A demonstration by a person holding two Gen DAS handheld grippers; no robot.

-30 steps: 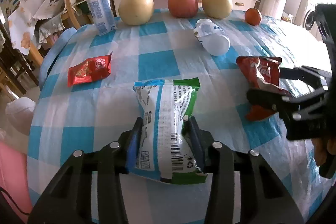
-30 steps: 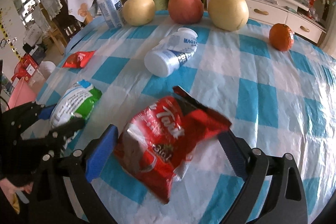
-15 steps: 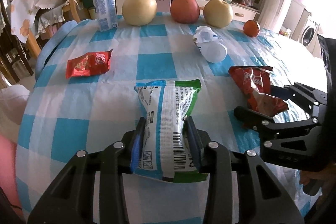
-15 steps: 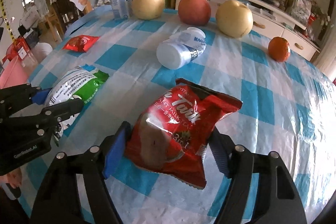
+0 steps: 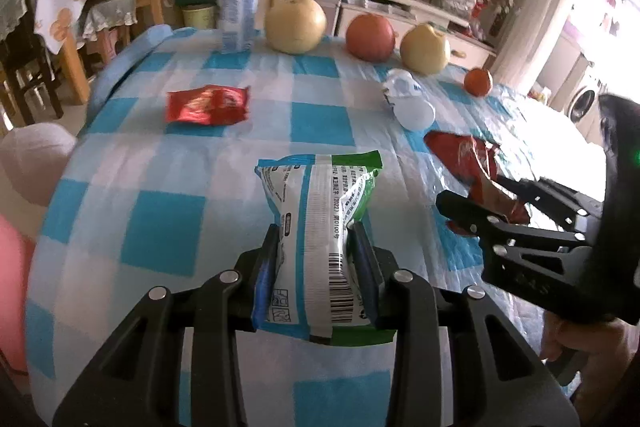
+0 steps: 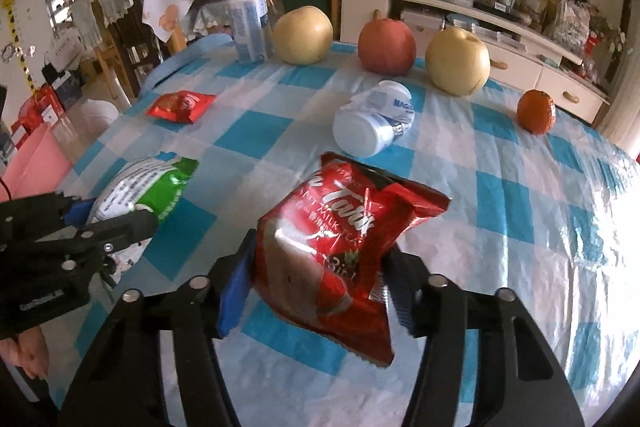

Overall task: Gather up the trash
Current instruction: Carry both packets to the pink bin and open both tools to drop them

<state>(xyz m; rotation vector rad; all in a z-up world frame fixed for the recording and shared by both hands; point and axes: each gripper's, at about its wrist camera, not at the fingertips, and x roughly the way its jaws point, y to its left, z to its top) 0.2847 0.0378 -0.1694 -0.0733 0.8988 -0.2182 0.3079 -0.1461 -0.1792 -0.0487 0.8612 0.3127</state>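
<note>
The left gripper (image 5: 314, 251) pinches the white-and-green snack packet (image 5: 320, 227) between its blue-edged pads; its jaws have just been closing further and now squeeze the packet's waist narrow, so the wrapper bulges above and below the pads. The packet's far end angles out over the blue-and-white checked tablecloth (image 5: 160, 219); whether that end touches the cloth cannot be told.

The right gripper (image 6: 316, 287) clamps the red milk-tea packet (image 6: 340, 239), with the jaws about halfway in after just closing, and both pads press into its crumpled sides. The packet is tilted, with its far end clear of the cloth and its near lower corner hanging below the fingers.

Beyond the jaws a small red wrapper (image 5: 206, 105) lies flat on the left part of the table, and a white bottle (image 6: 374, 125) lies on its side near the middle. At the far edge stand an upright white bottle (image 5: 236, 5), two yellow pears (image 5: 296, 23), a red apple (image 5: 370, 37) and an orange (image 6: 536, 111).

The left wrist view is blurred. The hands holding the grippers show only as slivers at the lower frame edges.
</note>
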